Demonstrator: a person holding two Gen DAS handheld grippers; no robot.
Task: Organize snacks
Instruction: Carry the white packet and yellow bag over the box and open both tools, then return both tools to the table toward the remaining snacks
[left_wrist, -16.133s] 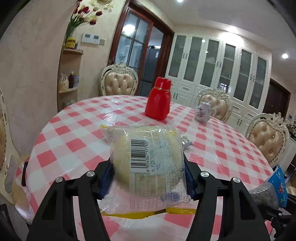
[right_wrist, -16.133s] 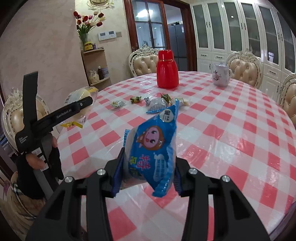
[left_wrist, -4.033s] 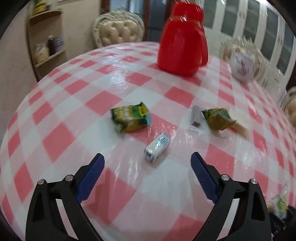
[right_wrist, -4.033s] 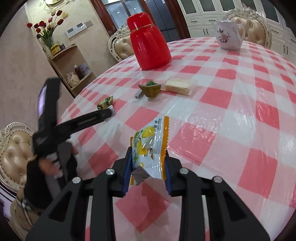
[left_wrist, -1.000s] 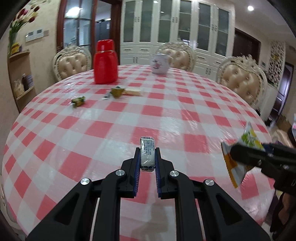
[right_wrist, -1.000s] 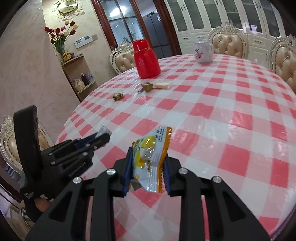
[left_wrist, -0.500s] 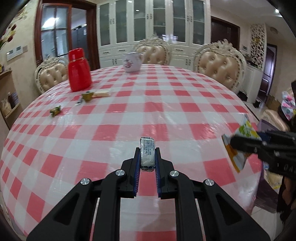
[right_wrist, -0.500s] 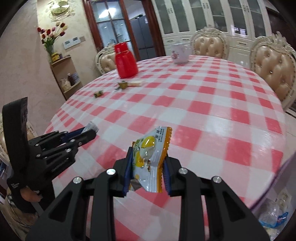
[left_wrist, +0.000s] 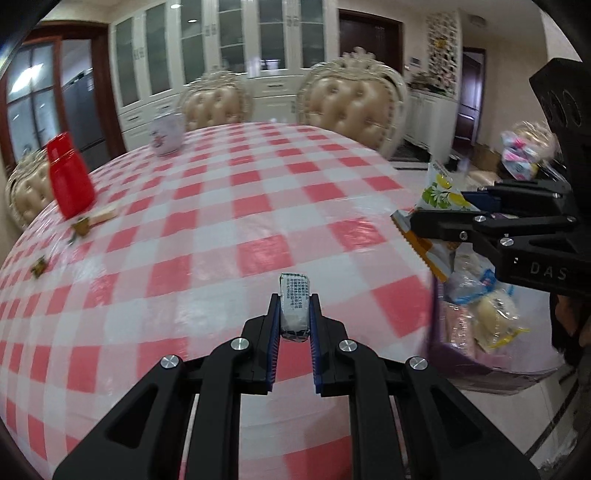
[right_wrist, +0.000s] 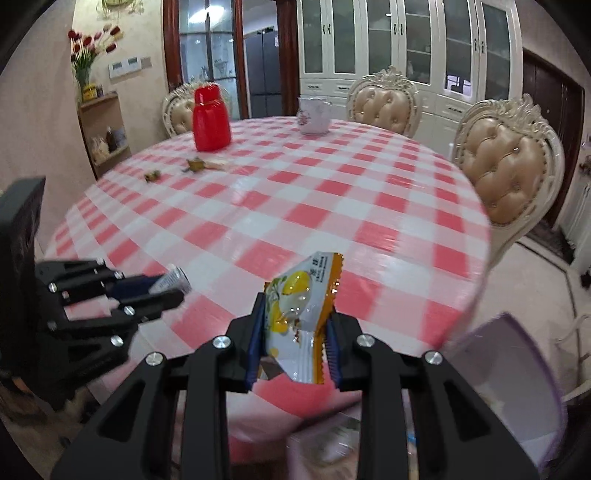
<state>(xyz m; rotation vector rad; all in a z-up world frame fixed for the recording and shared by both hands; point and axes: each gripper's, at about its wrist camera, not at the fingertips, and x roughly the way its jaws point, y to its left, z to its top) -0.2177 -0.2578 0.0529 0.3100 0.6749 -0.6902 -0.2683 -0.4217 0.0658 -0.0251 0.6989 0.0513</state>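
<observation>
My left gripper (left_wrist: 294, 301) is shut on a small white wrapped candy bar (left_wrist: 294, 306), held above the near edge of the red-checked table (left_wrist: 229, 229). My right gripper (right_wrist: 295, 314) is shut on a yellow-and-white snack packet (right_wrist: 301, 314); it also shows in the left wrist view (left_wrist: 436, 206) at the right, beyond the table's edge. Below it a purple-rimmed container (left_wrist: 480, 373) holds several wrapped snacks (left_wrist: 495, 317). The left gripper shows in the right wrist view (right_wrist: 155, 291) at the left.
A red jug (right_wrist: 211, 118), a flowered white cup (right_wrist: 313, 116) and a few small snacks (right_wrist: 201, 164) lie at the table's far side. Padded chairs (right_wrist: 506, 166) ring the table. The container's purple rim (right_wrist: 517, 354) shows at the lower right.
Both grippers have swung to the right with their snacks, past the table's right edge. The purple container with snacks has come into view under the right gripper.
</observation>
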